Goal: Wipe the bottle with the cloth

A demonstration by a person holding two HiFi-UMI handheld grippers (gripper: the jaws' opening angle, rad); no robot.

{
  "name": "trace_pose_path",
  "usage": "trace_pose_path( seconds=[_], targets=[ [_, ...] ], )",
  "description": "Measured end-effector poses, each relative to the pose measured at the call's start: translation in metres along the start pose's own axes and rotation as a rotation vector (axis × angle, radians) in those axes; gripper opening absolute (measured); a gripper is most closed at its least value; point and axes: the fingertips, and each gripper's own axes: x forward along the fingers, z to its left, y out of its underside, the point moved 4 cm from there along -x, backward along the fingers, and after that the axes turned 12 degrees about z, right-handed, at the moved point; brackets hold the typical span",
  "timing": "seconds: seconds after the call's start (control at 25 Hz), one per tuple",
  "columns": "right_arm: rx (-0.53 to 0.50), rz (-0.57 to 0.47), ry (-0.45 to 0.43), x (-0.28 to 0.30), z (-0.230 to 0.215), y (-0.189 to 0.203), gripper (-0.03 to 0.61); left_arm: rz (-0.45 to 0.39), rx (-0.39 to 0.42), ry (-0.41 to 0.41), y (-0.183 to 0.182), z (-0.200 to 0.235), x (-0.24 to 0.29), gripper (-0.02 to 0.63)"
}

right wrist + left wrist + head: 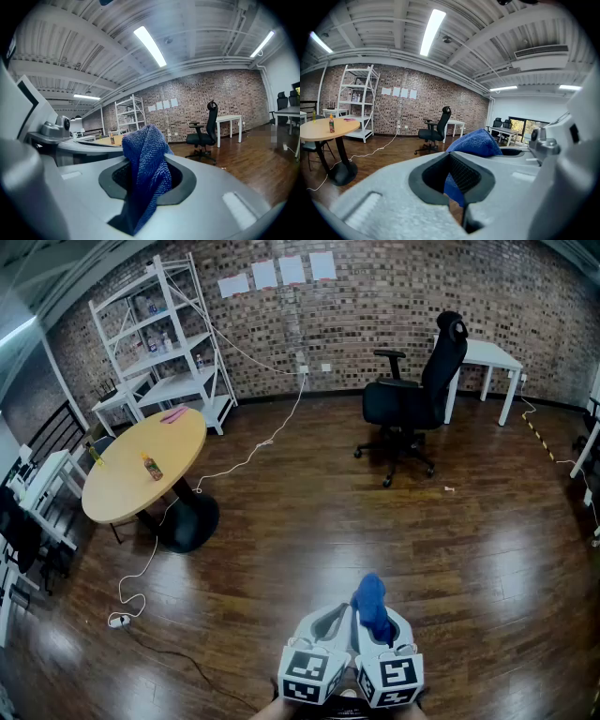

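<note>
Spotting the bottle (151,466) upright on the round table (122,486) at far left, well apart from both grippers. Holding the left gripper (452,180) low over the wood floor (309,521), jaws closed together, empty. Pinching the blue cloth (145,154) in the right gripper (146,183) just beside it, jaws clamped on its middle, folds bunched above.

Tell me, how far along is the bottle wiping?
Done: the blue cloth is picked up, clamped in the right hand-held gripper. In hand: nothing else; the left hand-held gripper is shut and empty. Left: the bottle stands untouched on the round table across the room, so getting to it, holding it and wiping it all remain.
</note>
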Motion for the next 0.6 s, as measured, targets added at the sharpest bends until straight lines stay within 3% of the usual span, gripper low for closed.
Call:
trace_pose_path(
  seconds=[0.32,0.6],
  targets=[
    [-0.017,0.006,-0.002,0.039,-0.02,-0.017,0.088,0.006,-0.016,-0.009,-0.016,0.029,0.036,0.0],
    [-0.029,0.042,0.04,0.121,-0.034,-0.059,0.089,0.015,-0.03,0.033,-0.057,0.1,0.092,0.0]
  ],
)
